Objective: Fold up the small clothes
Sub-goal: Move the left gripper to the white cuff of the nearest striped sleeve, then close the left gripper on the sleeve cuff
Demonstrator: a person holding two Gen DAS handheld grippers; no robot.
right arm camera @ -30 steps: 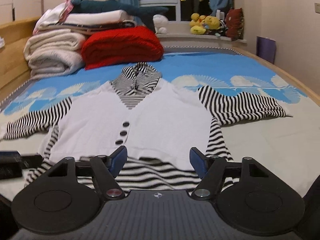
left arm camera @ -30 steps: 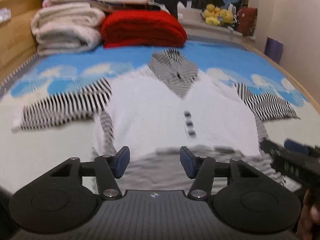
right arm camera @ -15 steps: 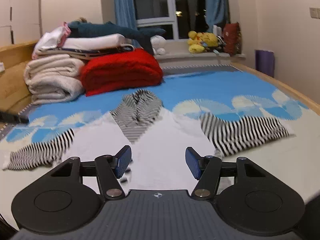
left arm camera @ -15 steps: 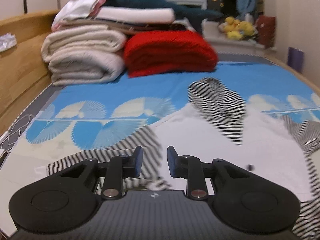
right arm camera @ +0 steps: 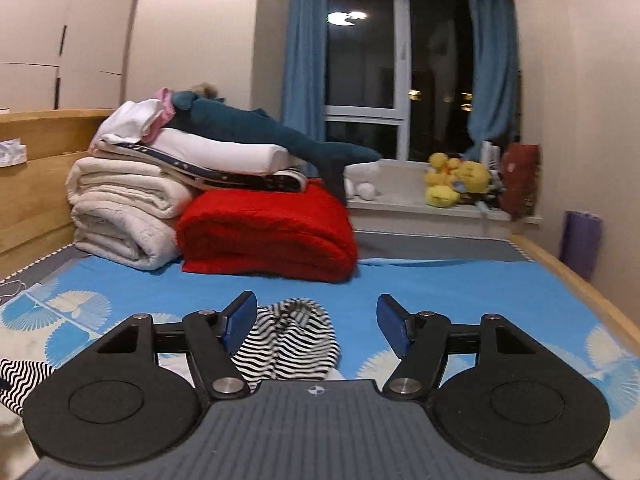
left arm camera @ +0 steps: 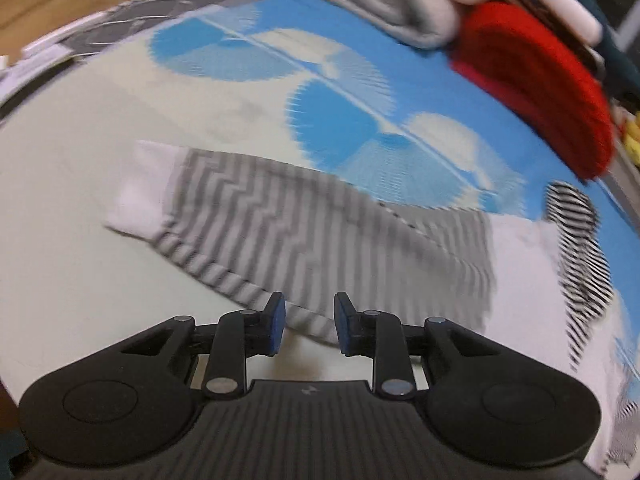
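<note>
A small white top with black-and-white striped sleeves lies flat on the bed. In the left wrist view its left sleeve (left arm camera: 304, 220) stretches across the middle, white cuff (left arm camera: 140, 196) at the left, striped collar (left arm camera: 576, 216) at the right. My left gripper (left arm camera: 309, 322) is open and empty, just above the sleeve's lower edge. In the right wrist view my right gripper (right arm camera: 312, 322) is open and empty, raised, with the striped collar (right arm camera: 288, 336) below its left finger. A bit of sleeve (right arm camera: 20, 376) shows at the far left.
A red folded blanket (right arm camera: 268, 232), cream blankets (right arm camera: 120, 208) with stacked bedding and a teal plush on top stand at the bed's far end. Yellow plush toys (right arm camera: 456, 180) sit on the window sill. A wooden bed rail (right arm camera: 36, 184) runs along the left.
The left gripper has swung left and down over the left sleeve, and its jaws have opened a little. The right gripper has lifted and tilted up toward the window; it stays open.
</note>
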